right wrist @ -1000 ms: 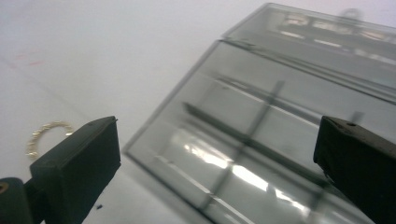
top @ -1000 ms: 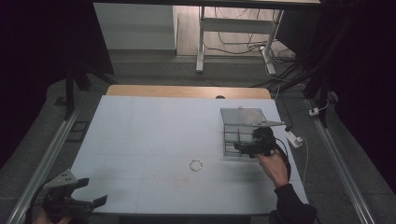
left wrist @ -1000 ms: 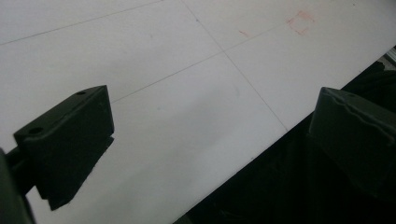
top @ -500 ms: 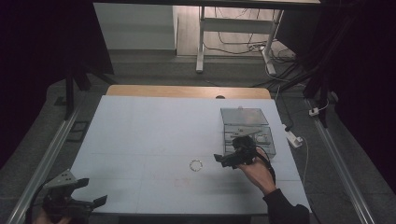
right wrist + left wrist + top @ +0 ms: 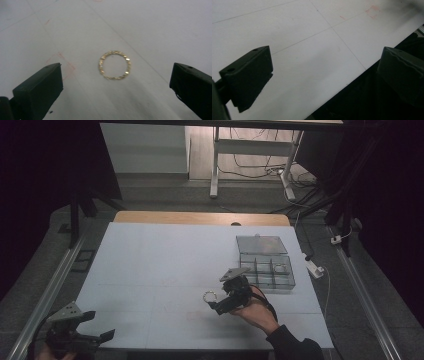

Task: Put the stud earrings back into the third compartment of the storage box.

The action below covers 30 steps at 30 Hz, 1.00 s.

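Tabletop: white, lying under faint grid lines.
Room: dark, cables trailing on floor.
Ring: resting flat between my right fingers, gaping wide.
Left fingers: spreading wide at near edge.
Box: sitting near right.

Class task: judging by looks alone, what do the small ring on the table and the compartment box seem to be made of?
Ring: probably gold-toned metal, with yellow glints on a twisted or beaded band.
Compartment box: likely clear grey-tinted plastic; its dividers and the table show through its walls and open lid.
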### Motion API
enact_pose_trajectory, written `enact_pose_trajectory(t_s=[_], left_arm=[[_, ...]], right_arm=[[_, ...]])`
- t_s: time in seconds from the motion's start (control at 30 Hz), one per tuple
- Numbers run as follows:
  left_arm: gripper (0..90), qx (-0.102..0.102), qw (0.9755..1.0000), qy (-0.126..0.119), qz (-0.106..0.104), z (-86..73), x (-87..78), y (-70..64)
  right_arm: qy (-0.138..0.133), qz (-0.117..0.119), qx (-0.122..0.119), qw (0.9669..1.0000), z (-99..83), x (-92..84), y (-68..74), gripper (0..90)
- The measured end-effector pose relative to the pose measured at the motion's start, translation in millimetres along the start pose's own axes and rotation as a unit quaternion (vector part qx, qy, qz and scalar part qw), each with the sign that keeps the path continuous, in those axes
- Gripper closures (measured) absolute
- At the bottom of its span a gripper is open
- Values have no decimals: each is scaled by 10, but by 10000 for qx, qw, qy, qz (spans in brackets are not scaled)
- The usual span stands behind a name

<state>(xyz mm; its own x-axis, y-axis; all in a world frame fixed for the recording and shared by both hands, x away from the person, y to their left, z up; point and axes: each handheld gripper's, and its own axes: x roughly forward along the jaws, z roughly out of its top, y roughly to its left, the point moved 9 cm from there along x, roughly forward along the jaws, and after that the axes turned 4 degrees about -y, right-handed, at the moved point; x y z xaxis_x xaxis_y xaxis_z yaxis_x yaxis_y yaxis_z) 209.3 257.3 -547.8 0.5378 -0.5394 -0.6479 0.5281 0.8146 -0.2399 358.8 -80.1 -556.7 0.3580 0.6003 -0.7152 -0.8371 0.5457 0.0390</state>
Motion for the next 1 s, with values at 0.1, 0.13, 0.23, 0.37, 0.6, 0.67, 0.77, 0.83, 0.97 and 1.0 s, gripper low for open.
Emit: enact_pose_trajectory(t_s=[0.1, 0.13, 0.23, 0.37, 0.6, 0.67, 0.77, 0.83, 0.97, 1.0], left_arm=[[0, -3, 10000, 4, -5, -1, 1, 1], [0, -6, 10000, 3, -5, -1, 1, 1], [0, -8, 10000, 3, -9, -1, 0, 1], [0, -6, 10000, 9, -9, -2, 1, 2], [0, -1, 10000, 10, -10, -2, 1, 1], [0, 0, 10000, 14, -2, -3, 2, 2], [0, -1, 10000, 16, -2, -3, 4, 2], [0, -3, 10000, 20, -2, -4, 4, 2], [0, 0, 10000, 26, -1, -5, 5, 1], [0, -2, 10000, 24, 1, -4, 5, 1]], right_arm=[[92, 73, -117, 9999, -8, 98, 95, 0], [127, 105, -135, 9998, -15, 135, 125, 0], [249, 184, -261, 9992, -41, 242, 211, 0], [365, 205, -442, 9981, -60, 338, 289, 0], [518, 243, -644, 9963, -110, 448, 330, 151], [579, 311, -755, 9950, -121, 458, 333, 260], [615, 234, -825, 9944, -110, 445, 306, 412], [635, 220, -807, 9945, -97, 429, 273, 553], [674, 202, -780, 9945, -80, 423, 193, 763], [675, 182, -773, 9946, -78, 424, 181, 806]])
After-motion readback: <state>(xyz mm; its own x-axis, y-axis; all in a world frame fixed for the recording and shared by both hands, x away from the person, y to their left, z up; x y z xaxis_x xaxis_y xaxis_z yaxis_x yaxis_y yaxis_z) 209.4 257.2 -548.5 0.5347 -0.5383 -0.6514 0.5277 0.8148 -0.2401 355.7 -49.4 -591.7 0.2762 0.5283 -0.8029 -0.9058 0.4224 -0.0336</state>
